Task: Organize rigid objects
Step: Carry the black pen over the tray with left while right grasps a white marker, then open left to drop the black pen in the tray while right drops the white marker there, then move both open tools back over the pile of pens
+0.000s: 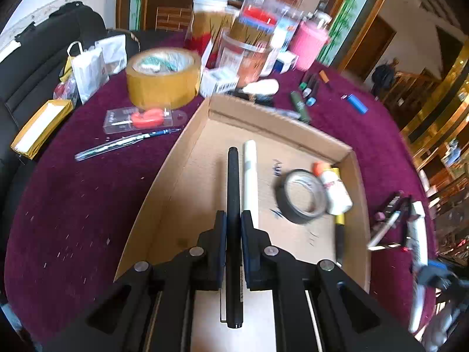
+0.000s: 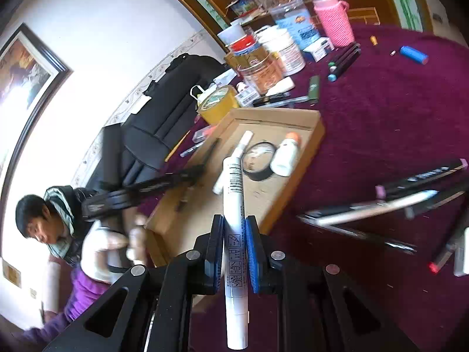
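Two slim, stiff, light pens were clenched mid-barrel: the left gripper (image 1: 233, 215) held a black pen (image 1: 233, 193) above the cardboard tray (image 1: 164, 182); the right gripper (image 2: 234, 223) pinched a slippery-looking white marker (image 2: 233, 187), the tray ahead.

Counted what sat in the cardboard tray (image 1: 187, 135): one white marker (image 1: 251, 176), one roll of dark tape (image 1: 302, 196), one white bottle (image 1: 334, 187) with an orange cap, one yellow-and-black pen (image 1: 340, 228) at about 4 o'clock. One black pen (image 1: 233, 205) hung over it. Outside at 11 o'clock: one big tan tape roll (image 1: 164, 77). One pink jug (image 1: 310, 42), one blue lighter (image 1: 356, 103).
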The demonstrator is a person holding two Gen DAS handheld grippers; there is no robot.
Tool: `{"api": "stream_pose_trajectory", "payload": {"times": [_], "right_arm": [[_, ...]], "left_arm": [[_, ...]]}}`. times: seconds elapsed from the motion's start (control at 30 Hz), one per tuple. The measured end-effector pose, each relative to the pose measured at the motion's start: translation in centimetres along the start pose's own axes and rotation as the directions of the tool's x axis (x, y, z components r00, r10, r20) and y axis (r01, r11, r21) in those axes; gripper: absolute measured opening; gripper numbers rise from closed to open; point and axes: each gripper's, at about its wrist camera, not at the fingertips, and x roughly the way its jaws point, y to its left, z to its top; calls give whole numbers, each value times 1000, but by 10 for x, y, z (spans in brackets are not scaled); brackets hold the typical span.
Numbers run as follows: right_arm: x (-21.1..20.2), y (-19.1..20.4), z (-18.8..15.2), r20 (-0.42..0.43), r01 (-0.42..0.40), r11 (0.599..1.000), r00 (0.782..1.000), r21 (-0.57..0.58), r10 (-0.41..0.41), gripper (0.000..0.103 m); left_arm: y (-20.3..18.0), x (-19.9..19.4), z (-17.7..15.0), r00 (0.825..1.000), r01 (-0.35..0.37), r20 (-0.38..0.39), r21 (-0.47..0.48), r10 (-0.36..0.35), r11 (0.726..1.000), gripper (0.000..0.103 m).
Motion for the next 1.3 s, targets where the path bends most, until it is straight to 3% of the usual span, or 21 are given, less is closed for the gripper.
{"api": "stream_pose_trajectory", "payload": {"times": [0.17,0.4,0.57,0.67,0.83,0.93,1.03,1.1,1.3], "right_arm": [[40,6,20,-31,-24,997,999,79,26,17],[98,13,47,-63,16,992,998,126,-8,17],[125,18,64,-73,88,990,994,106,-81,17],[134,17,71,-78,124,988,990,95,-117,17],[145,15,81,-71,226,973,972,46,-222,17],[147,9,85,-68,225,972,973,67,-220,19],[137,3,86,-42,203,976,979,83,-200,36],[120,2,85,-6,209,975,978,78,-209,48],[59,-2,74,97,260,965,960,40,-263,51]], "left_arm": [[5,24,14,999,-43,-30,-9,43,999,9],[17,17,20,1000,4,6,-58,-3,998,11],[19,-18,11,994,34,102,-44,-29,998,42],[22,-37,4,987,52,153,-38,-45,998,49],[29,-52,-7,982,72,180,-51,-62,996,50],[29,-57,-13,980,71,191,-54,-59,996,60],[30,-61,-17,978,84,198,-78,-67,993,75],[30,-61,-20,977,96,197,-95,-76,991,76],[20,-67,-31,976,121,195,-109,-98,987,76]]}}
